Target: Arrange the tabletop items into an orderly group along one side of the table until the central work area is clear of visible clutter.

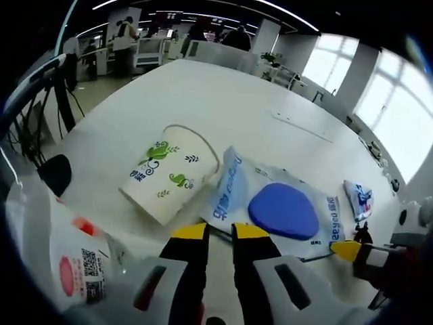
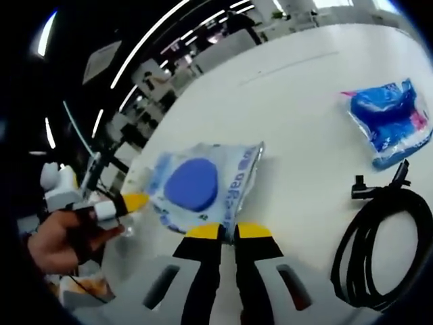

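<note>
In the left gripper view, the left gripper (image 1: 221, 232) is seen with its yellow-tipped jaws brought nearly together, only a narrow slit left between them, and the near edge of a clear packet with a blue disc (image 1: 274, 208) lies right at the tips; whether the edge is actually pinched cannot be told. Just beyond the jaws and to their left, a paper cup (image 1: 169, 173) with green and blue print is lying on its side on the white table (image 1: 223, 95), its rim touching the packet. A plastic-wrapped item with a red label (image 1: 74, 267) is seen close beside the jaws on the left. A small blue packet (image 1: 358, 198) lies well off to the right of the jaws. In the right gripper view, the right gripper (image 2: 228, 231) is likewise nearly closed, its tips at the near corner of the same packet, and a grip cannot be confirmed. To the right of these jaws a coiled black cable (image 2: 379, 237) is laid, and beyond it the small blue packet. The other gripper's yellow tip, held by a hand (image 2: 57, 240), meets the packet's left edge.
</note>
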`<state>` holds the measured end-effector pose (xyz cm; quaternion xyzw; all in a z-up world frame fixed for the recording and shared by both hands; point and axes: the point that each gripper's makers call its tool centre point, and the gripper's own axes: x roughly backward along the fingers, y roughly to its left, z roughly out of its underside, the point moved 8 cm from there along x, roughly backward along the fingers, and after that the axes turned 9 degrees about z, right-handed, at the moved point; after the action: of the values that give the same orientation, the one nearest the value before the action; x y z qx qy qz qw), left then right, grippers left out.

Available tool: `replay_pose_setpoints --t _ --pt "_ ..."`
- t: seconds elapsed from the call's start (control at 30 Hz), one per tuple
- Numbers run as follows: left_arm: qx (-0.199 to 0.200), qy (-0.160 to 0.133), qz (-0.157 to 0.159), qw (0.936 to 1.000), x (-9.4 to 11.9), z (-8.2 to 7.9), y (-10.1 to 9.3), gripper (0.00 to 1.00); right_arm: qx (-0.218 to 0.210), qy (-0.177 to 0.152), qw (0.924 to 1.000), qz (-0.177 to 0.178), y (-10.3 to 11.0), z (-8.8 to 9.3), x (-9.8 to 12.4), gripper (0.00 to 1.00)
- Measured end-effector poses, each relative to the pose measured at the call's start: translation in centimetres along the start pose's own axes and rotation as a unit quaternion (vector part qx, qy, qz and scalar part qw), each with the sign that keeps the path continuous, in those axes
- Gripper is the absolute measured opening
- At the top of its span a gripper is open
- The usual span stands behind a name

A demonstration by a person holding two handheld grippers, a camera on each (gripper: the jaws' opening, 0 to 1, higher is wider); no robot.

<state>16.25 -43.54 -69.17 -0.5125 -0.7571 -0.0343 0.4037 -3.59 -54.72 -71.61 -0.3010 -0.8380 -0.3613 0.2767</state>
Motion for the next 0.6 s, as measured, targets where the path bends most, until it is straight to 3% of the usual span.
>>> replay_pose_setpoints --t 0.6 --pt "-0.008 0.008 0.01 0.9999 0.5 0.7 -0.3 0.09 -0.001 -0.003 1.0 0.001 -1.8 0.6 1.8 0.0"
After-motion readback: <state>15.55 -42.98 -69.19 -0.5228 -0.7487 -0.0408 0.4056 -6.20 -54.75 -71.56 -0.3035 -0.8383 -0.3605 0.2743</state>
